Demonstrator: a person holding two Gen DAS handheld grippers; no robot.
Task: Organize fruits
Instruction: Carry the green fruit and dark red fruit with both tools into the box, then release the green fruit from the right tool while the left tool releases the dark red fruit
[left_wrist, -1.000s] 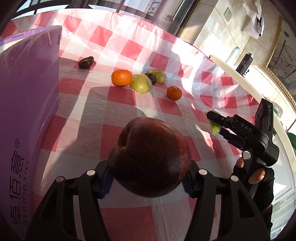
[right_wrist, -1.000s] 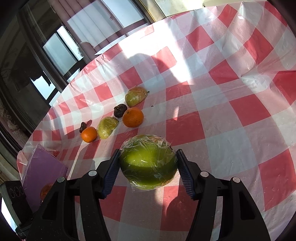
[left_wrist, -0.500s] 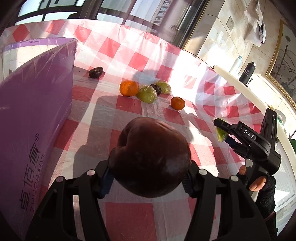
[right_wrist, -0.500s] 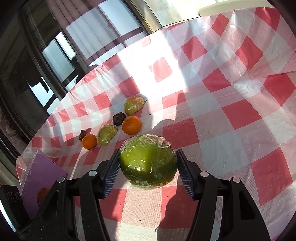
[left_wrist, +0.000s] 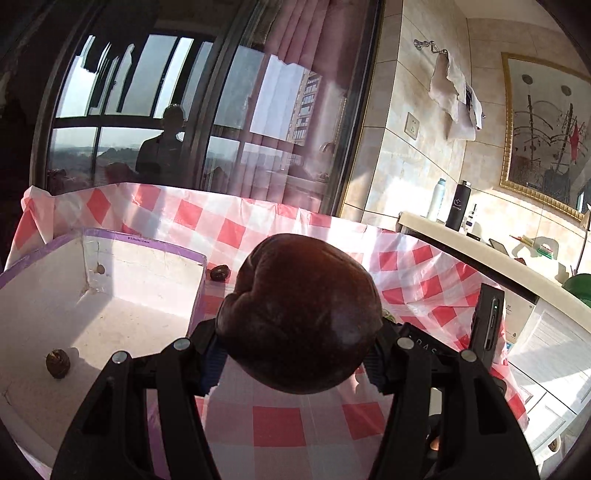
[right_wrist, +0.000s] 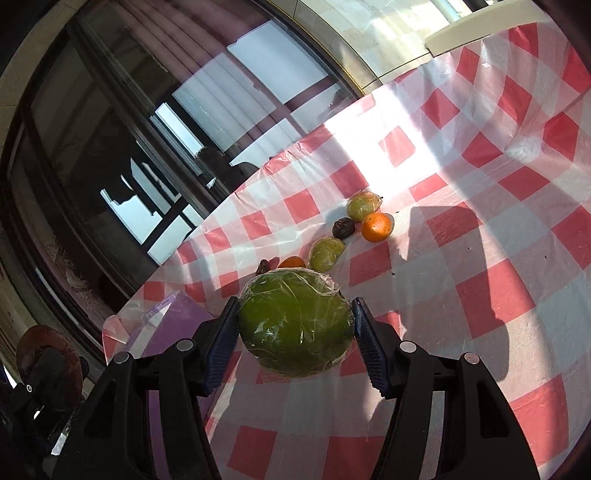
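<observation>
dark red apple, large and glossy, clamped between the left gripper pads and carried in the air just right of the purple-rimmed box. box open at the top, white inside, one small brown fruit already on its floor near the left wall. another small dark fruit on the checked tablecloth just outside the box's far corner.

green fruit in plastic wrap, held firm between the right gripper pads, raised above the cloth with the box's purple edge low to the left. beyond it, still on the cloth: a loose line of two wrapped green fruits, an orange, a second orange half hidden behind the held fruit, and a dark wrinkled fruit.

step in hand, by the look of it: transport of both fruits toward the box, neither yet over the opening. next move likely calls for a shift of the apple leftward past the box wall, a descent near the floor, then a gentle opening of the pads so the heavy apple neither drops hard nor rolls onto the small fruit. room needed for the wrapped fruit after that; slippery film, so a low release seems wise.
</observation>
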